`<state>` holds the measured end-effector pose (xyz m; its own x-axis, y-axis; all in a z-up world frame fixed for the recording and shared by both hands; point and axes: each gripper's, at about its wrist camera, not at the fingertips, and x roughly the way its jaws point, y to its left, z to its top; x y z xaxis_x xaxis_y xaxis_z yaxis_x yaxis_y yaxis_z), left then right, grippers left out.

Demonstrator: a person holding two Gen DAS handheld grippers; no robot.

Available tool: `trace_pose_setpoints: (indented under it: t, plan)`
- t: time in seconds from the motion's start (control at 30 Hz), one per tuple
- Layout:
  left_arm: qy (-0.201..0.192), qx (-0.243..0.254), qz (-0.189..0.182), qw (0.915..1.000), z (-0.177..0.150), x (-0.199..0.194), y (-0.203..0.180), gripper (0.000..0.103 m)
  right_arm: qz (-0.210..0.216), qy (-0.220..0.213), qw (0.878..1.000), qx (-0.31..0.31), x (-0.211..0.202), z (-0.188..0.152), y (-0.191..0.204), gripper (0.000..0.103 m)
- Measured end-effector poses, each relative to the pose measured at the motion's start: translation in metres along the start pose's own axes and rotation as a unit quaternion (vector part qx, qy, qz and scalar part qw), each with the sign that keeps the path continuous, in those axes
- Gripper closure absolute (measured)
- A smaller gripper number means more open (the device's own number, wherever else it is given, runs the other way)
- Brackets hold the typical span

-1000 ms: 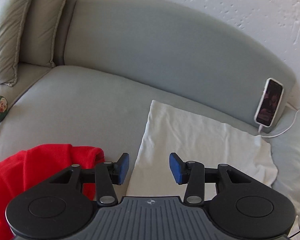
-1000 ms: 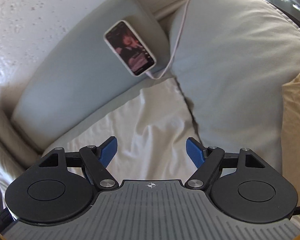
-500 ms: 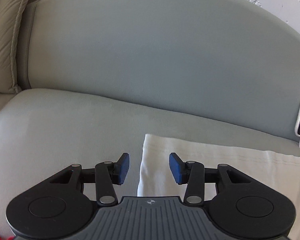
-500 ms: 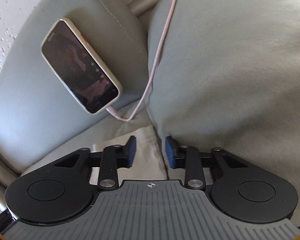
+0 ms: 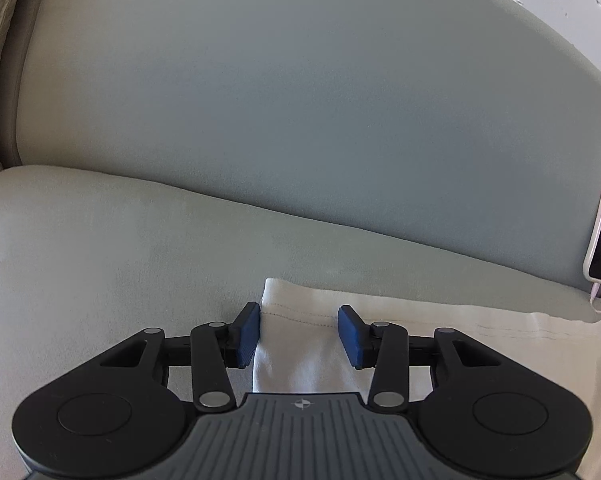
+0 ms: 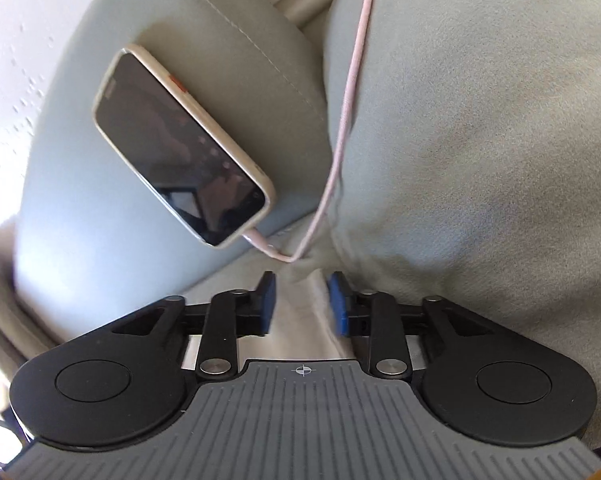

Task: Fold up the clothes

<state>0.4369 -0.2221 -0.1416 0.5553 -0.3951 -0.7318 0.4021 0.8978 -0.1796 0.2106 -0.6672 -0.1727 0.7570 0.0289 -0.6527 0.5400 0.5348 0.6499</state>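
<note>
Currently: white garment (image 5: pixel 440 344) flat on sofa seat (image 5: pixel 100 264). Your left hand-held gripper (image 5: pixel 298 334) straddles its far corner, part-open, ungripped. Your right hand-held gripper (image 6: pixel 300 306), jaws just reopening, brackets the opposite corner; phone (image 6: pixel 180 144) at 11 o'clock.

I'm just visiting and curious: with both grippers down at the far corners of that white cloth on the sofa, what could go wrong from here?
1. The right gripper, its jaws just reopening, has no pad pressing the folded white cloth; it may lift without its corner.
2. The pink charging cable loops close ahead of its fingertips and could snag, tugging the cream-cased smartphone off the grey-green sofa backrest.
3. The left gripper stands open around the cloth's hemmed corner and might catch only one layer.
</note>
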Motion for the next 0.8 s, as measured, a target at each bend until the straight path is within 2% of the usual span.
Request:
trace_pose_setpoints:
  t: [0.07,0.13,0.17,0.2,0.3,0.4,0.5,0.63,0.73,0.77,0.8]
  plan:
    - [0.002,0.003,0.002,1.0000,0.000,-0.001,-0.001,0.064,-0.019,0.003,1.000,-0.016,0.003,-0.002,0.004,0.071]
    - [0.001,0.026,0.010,0.9996,-0.001,0.000,-0.007,0.067,-0.053,0.000,0.997,-0.057,0.008,-0.008,0.013,0.082]
    - [0.000,0.039,0.014,0.9991,-0.001,0.001,-0.011,0.086,-0.070,-0.001,0.995,-0.077,0.010,-0.011,0.018,0.086]
    - [-0.005,0.054,0.020,0.9983,-0.001,-0.001,-0.016,0.101,-0.086,-0.003,0.991,-0.098,0.012,-0.013,0.022,0.091]
    - [-0.041,0.082,0.050,0.9946,-0.005,-0.014,-0.025,0.102,-0.118,-0.027,0.983,-0.136,0.010,-0.021,0.034,0.099]
    - [-0.075,0.088,0.077,0.9903,-0.010,-0.023,-0.028,0.101,-0.145,-0.093,0.968,-0.180,-0.009,-0.027,0.046,0.099]
    - [-0.099,0.099,0.108,0.9843,-0.015,-0.027,-0.034,0.101,-0.156,-0.131,0.957,-0.208,-0.018,-0.026,0.050,0.099]
    - [-0.130,0.098,0.148,0.9756,-0.023,-0.032,-0.043,0.101,-0.180,-0.146,0.940,-0.251,-0.005,-0.034,0.059,0.099]
    - [-0.164,0.091,0.165,0.9683,-0.027,-0.044,-0.046,0.101,-0.163,-0.180,0.937,-0.251,-0.006,-0.042,0.062,0.099]
    - [-0.155,0.095,0.171,0.9684,-0.026,-0.039,-0.047,0.100,-0.166,-0.177,0.935,-0.258,-0.004,-0.044,0.064,0.099]
    - [-0.140,0.097,0.176,0.9695,-0.026,-0.033,-0.048,0.099,-0.178,-0.156,0.934,-0.267,0.006,-0.044,0.065,0.099]
